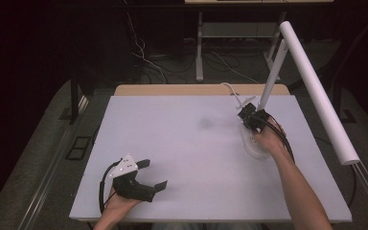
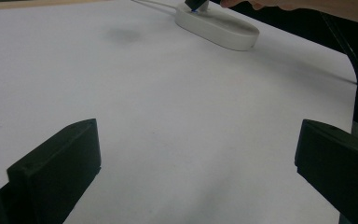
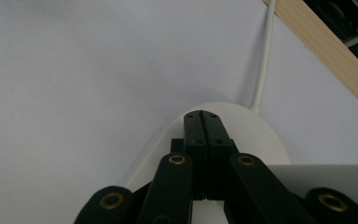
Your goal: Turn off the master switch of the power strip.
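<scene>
Left tool (image 1: pixel 153 175): resting near the tabletop's near-left corner, held in the person's left hand (image 1: pixel 117 201); its jaws are standing wide apart, gripping nothing. In the left gripper view (image 2: pixel 196 163) bare white surface is lying between the two black jaws.

Left tool's cable (image 1: pixel 101 184): looping in a black arc just to the tool's left side, over the tabletop.

Tabletop (image 1: pixel 187 158): a white sheet spreading ahead of the left tool; a wooden strip (image 1: pixel 172 89) is showing along the far edge. A faint grey smudge (image 1: pixel 205 123) is sitting well ahead and to the right of the left tool.

White oval power strip (image 1: pixel 254 143): lying far ahead and to the right of the left tool, directly under the right tool. In the left gripper view (image 2: pixel 216 28) it is showing at the top, long side across. In the right gripper view (image 3: pixel 261 135) its rounded end is lying beneath the jaw tips.

White cord (image 3: pixel 263 60): running from the strip's far end, beyond the right tool's tips, toward the wooden edge.

Right tool (image 1: pixel 247 112): held in the person's right hand (image 1: pixel 268 139), pointing down onto the strip; in the right gripper view (image 3: pixel 202 122) its jaws are pressing together, tips over the strip's top. Whether anything small is caught between them, I cannot tell.

White tube (image 1: pixel 316 91): slanting on a stand to the right of the right tool, off the tabletop.
</scene>
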Demonstrator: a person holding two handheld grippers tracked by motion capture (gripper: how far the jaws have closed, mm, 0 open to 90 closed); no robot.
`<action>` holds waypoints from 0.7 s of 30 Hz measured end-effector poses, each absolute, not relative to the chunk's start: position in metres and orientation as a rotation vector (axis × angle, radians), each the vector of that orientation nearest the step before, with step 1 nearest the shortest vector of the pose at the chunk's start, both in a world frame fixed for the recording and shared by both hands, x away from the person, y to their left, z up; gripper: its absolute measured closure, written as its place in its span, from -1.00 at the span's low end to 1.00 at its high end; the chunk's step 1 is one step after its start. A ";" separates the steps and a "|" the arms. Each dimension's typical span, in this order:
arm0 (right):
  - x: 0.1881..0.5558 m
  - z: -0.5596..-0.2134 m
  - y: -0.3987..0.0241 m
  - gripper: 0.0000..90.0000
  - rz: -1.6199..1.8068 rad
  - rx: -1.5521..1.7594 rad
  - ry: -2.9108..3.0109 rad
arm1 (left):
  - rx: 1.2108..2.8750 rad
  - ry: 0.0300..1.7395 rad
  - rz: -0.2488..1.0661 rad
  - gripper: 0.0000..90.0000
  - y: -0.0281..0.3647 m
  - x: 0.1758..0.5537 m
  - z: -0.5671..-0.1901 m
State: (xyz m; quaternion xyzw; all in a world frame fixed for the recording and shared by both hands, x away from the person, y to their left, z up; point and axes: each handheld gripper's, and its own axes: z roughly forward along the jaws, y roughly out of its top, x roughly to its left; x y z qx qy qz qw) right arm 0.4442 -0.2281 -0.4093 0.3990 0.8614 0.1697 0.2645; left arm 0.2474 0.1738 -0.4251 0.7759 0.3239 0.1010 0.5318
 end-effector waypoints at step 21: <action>0.445 -0.410 -0.228 0.99 0.463 1.124 2.339 | 1.855 0.766 0.238 -1.00 0.173 0.246 -0.425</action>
